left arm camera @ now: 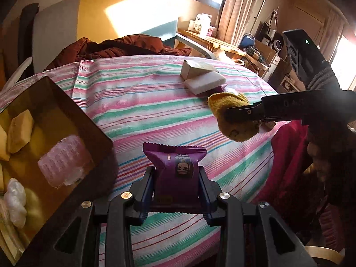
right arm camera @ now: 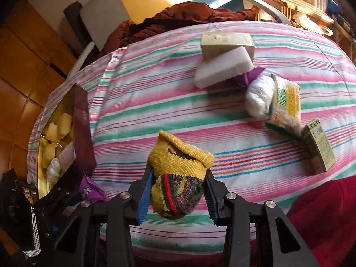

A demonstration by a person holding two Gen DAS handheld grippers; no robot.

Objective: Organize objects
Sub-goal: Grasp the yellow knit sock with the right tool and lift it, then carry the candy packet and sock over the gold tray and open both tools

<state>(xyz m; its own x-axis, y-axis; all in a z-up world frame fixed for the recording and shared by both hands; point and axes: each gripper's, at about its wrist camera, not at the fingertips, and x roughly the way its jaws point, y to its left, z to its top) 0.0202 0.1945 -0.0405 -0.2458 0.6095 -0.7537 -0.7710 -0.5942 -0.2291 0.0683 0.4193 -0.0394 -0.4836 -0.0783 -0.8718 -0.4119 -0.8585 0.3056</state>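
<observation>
My left gripper (left arm camera: 176,173) is shut on a purple snack packet (left arm camera: 175,166), held above the striped tablecloth (left arm camera: 138,102) beside the dark box (left arm camera: 73,111). The box holds yellow blocks (left arm camera: 20,131), a pink ribbed piece (left arm camera: 62,160) and a white wrapped item (left arm camera: 14,200). My right gripper (right arm camera: 179,191) is shut on a rolled yellow sock (right arm camera: 178,166), held above the cloth; in the left wrist view it shows at the right (left arm camera: 235,118). The left gripper with its purple packet (right arm camera: 89,190) shows at lower left in the right wrist view, near the box (right arm camera: 80,133).
On the table's far side lie a beige box (right arm camera: 227,41), a white sponge (right arm camera: 222,69), a purple packet (right arm camera: 251,76), a white bag (right arm camera: 260,98), a noodle packet (right arm camera: 287,104) and a green carton (right arm camera: 318,146). A red cloth (right arm camera: 322,218) lies at the near right, a brown garment (left arm camera: 115,46) at the far edge.
</observation>
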